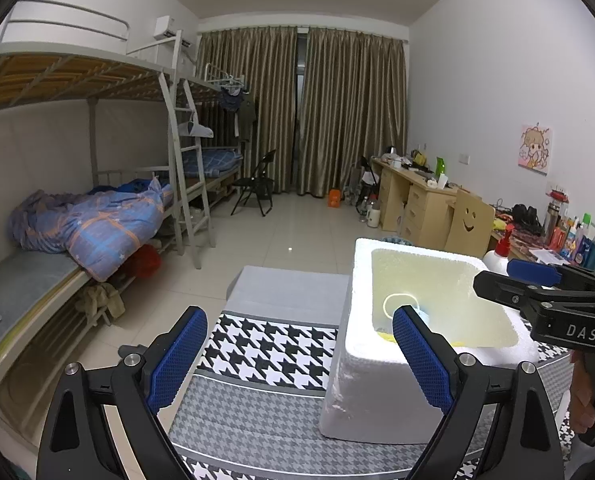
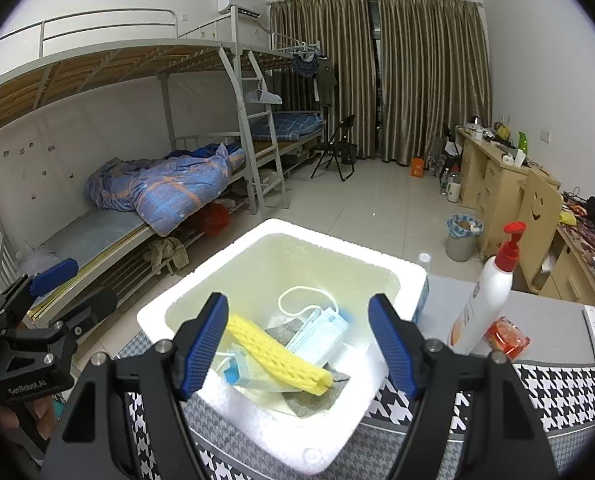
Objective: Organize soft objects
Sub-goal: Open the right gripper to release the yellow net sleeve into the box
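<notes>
Both grippers released, right gripper (image 2: 299, 340) over white foam box (image 2: 217, 268) at the houndstooth table's (image 2: 557, 392) near edge, left gripper (image 1: 299, 360) beside it; yellow sponge (image 2: 277, 354), face masks (image 2: 317, 332), grey cloth (image 2: 313, 400) inside; lotion bottle (image 2: 485, 300) behind.

a: box (image 2: 201, 284) white, pale yellow inside. sponge (image 2: 277, 354) yellow, masks (image 2: 317, 334) light blue, rag (image 2: 309, 400) grey.
b: cloth (image 1: 269, 348) under it black-and-white houndstooth, grey nearer. bottle (image 2: 485, 300) right: white, red pump. pads (image 2: 207, 344) blue.
</notes>
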{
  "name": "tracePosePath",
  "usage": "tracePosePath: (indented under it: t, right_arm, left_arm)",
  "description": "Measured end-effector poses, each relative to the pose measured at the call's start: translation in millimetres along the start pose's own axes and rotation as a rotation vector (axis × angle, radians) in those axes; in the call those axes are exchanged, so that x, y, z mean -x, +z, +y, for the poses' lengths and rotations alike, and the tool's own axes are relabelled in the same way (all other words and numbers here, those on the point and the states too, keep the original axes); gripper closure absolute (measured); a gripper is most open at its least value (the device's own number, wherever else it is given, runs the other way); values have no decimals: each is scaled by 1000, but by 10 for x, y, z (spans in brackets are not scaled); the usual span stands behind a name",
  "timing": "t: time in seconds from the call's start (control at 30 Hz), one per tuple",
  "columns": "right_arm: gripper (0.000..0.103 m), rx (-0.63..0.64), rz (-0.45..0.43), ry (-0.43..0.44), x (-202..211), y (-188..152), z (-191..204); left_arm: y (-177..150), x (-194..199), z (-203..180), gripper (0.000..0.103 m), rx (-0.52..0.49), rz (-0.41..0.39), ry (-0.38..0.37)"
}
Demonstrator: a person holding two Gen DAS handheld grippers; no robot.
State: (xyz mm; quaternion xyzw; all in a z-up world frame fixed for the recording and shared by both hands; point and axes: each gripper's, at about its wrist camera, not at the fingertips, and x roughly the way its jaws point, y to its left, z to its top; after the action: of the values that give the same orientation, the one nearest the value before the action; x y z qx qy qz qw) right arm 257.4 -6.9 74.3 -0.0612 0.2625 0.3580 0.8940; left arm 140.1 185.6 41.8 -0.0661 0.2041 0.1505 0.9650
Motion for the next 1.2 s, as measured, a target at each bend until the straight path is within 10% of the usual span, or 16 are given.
tracePosePath:
  t: [1.2]
  right_arm:
    - [7,-37,-130,22,772,-436,-204]
  left_arm:
    - [-169,569,-410,7,-60,-20,-81]
